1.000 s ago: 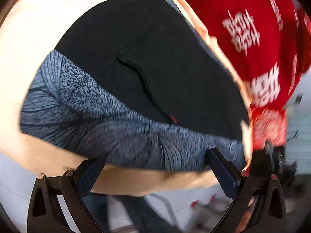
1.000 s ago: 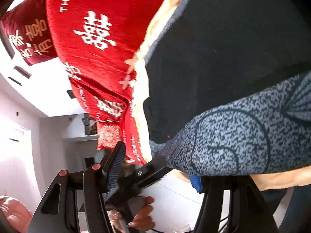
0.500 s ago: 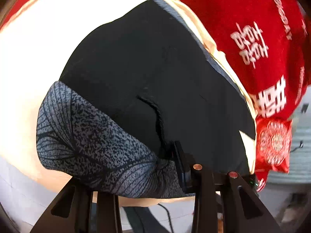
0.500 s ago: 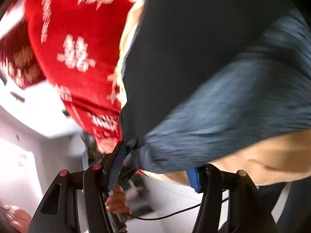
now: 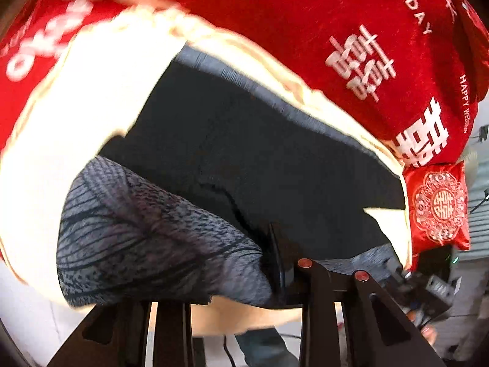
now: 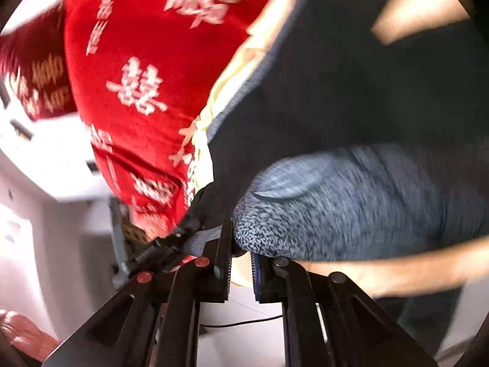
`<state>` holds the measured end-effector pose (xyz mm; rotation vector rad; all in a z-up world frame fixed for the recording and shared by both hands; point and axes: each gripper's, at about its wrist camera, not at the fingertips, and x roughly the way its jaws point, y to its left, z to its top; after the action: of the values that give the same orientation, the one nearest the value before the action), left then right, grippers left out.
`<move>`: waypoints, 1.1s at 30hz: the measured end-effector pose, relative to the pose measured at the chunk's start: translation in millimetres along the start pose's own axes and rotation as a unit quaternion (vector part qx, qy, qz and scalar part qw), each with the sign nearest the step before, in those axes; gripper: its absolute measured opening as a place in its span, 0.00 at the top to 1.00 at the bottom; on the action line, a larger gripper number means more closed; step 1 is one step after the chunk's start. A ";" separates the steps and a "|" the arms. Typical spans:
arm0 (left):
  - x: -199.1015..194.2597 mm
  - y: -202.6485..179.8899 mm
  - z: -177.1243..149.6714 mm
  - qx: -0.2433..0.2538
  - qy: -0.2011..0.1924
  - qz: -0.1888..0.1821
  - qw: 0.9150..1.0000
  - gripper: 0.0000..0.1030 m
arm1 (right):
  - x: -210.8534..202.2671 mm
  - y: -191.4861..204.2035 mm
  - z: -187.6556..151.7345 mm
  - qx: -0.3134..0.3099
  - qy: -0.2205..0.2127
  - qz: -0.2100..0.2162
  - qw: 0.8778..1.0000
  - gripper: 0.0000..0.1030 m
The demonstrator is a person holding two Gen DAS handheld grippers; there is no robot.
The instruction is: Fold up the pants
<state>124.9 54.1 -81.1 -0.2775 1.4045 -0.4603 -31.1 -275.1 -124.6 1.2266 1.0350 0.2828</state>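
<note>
Two views | left wrist: left gripper (image 5: 244, 278) pinches the pants (image 5: 259, 165) at the grey patterned waistband (image 5: 146, 238), right gripper (image 5: 418, 284) visible beside | right wrist: right gripper (image 6: 241, 263) nips the waistband corner | since 1.0 s ago both claws closed from spread | pants lie on cream sheet (image 5: 76, 122), red velvet blanket (image 5: 336, 30) behind

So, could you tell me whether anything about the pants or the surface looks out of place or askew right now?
Nothing looks damaged or spilled. The black pants lie on the cream sheet, with the grey patterned part bunched at the near edge, where the left gripper and right gripper pinch it. Both views are motion-blurred, so fine creases cannot be judged.
</note>
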 end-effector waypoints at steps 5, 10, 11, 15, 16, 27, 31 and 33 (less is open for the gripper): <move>12.3 -26.7 62.9 0.013 -0.031 0.018 0.999 0.70 | 24.8 34.7 102.6 -0.061 0.050 -0.040 0.996 0.89; 69.8 -26.2 126.5 0.007 -0.045 0.064 0.997 0.70 | 81.0 14.6 188.0 -0.090 0.120 -0.102 0.983 0.89; 80.6 -23.1 136.1 0.000 -0.048 0.070 0.996 0.70 | 92.2 6.2 200.6 -0.086 0.128 -0.107 0.982 0.89; 121.1 -6.8 163.6 -0.035 -0.036 0.097 0.994 0.65 | 123.0 -23.4 235.9 -0.066 0.135 -0.116 0.982 0.88; 124.4 -4.2 166.2 -0.047 -0.034 0.097 0.994 0.65 | 127.7 -30.6 241.4 -0.056 0.136 -0.119 0.982 0.88; 64.6 -24.4 147.4 -0.011 -0.057 0.167 0.984 0.18 | 100.6 41.8 215.3 -0.164 0.137 -0.121 0.969 0.39; 108.1 -32.9 150.8 0.007 -0.036 0.190 0.981 0.18 | 149.4 44.6 205.7 -0.217 0.177 -0.184 0.942 0.58; 133.2 -33.8 152.3 0.010 -0.031 0.216 0.976 0.18 | 163.8 34.7 211.8 -0.232 0.171 -0.216 0.933 0.58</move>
<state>283.1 -50.4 -159.6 0.0343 1.3513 -0.1046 232.7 -285.5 -181.3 0.5099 1.4123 0.3774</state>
